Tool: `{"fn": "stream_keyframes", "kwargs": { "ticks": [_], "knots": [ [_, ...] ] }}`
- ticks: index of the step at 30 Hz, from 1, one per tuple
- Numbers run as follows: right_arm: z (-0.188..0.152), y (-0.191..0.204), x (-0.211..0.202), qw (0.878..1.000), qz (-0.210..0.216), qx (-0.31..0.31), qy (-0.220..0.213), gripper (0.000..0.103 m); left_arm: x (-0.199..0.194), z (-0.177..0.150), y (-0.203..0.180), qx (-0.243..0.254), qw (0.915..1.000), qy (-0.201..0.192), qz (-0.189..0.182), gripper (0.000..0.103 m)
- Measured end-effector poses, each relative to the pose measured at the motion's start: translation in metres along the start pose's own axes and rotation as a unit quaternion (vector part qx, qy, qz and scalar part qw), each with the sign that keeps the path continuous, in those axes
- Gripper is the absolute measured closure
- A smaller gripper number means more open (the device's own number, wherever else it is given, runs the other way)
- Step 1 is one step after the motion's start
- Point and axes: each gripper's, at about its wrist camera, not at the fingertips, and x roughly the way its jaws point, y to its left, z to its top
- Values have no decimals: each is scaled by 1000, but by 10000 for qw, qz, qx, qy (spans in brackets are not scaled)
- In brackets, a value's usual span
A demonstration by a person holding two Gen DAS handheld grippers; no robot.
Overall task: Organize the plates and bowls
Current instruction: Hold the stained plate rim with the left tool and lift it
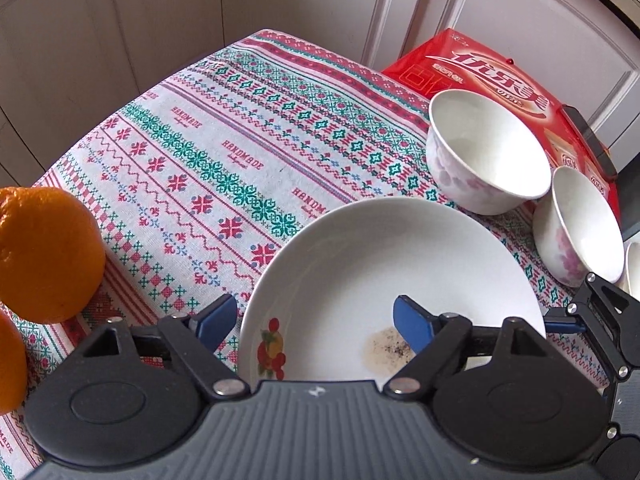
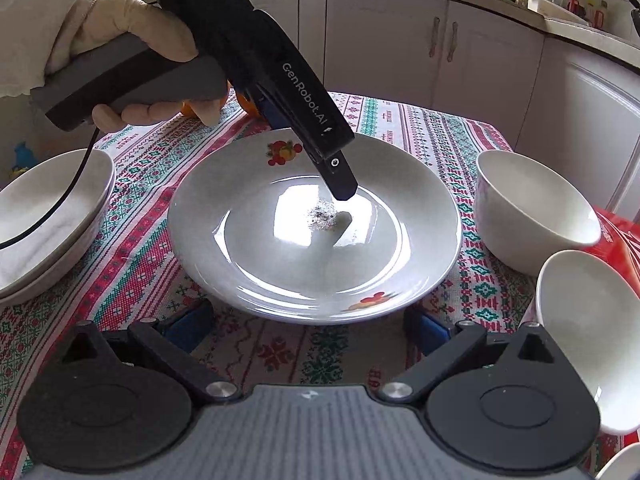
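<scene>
A white deep plate (image 1: 384,264) with fruit decals and a dried stain lies on the patterned tablecloth; it also shows in the right wrist view (image 2: 280,256). My left gripper (image 1: 316,320) is open, its jaws straddling the plate's near rim, one finger inside over the stain, one outside. In the right wrist view that left gripper (image 2: 340,184) reaches down into the plate. My right gripper (image 2: 308,328) is open and empty, just in front of the plate's near rim. Two white floral bowls (image 1: 484,152) (image 1: 576,224) stand to the right.
Stacked white plates (image 2: 48,224) lie at the left. Two oranges (image 1: 44,252) sit at the table's left side. A red snack bag (image 1: 492,76) with a phone on it lies behind the bowls. White cabinets (image 2: 440,40) surround the table.
</scene>
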Motion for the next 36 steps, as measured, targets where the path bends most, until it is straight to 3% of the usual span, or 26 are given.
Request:
{"fn": "stream_keyframes", "kwargs": {
  "ticks": [11,36],
  "knots": [
    [2,-3,1,9999,-6,13,-121,7,4,4,0,148,9996,89,-216,26],
    [3,7,-15,9997,72,-240,-17,7,-24,-18,-10,60,9997,-45,-252,26]
  ]
}}
